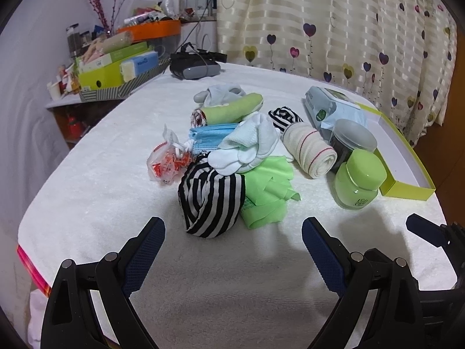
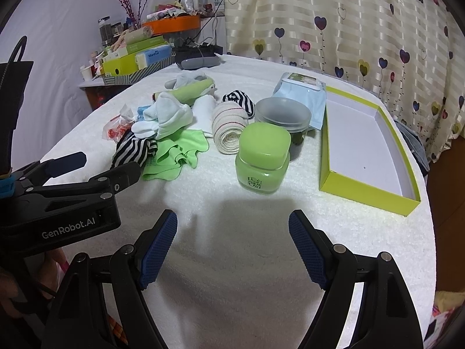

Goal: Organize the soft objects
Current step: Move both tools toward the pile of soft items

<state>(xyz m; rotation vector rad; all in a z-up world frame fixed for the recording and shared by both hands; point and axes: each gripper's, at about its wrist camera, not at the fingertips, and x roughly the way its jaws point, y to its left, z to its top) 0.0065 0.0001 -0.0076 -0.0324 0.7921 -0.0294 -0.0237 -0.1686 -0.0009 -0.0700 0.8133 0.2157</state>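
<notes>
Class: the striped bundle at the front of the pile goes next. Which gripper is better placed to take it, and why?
Probably left. The left gripper, jaws open, faces the striped bundle directly. The right gripper, also open, faces the green jar.

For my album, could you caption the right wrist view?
Open gripper hovers before a green jar, clothes pile and empty box.

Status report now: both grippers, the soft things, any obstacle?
Left gripper open, right gripper open, both empty. Soft pile untouched. Box empty. Green jar stands between.
</notes>
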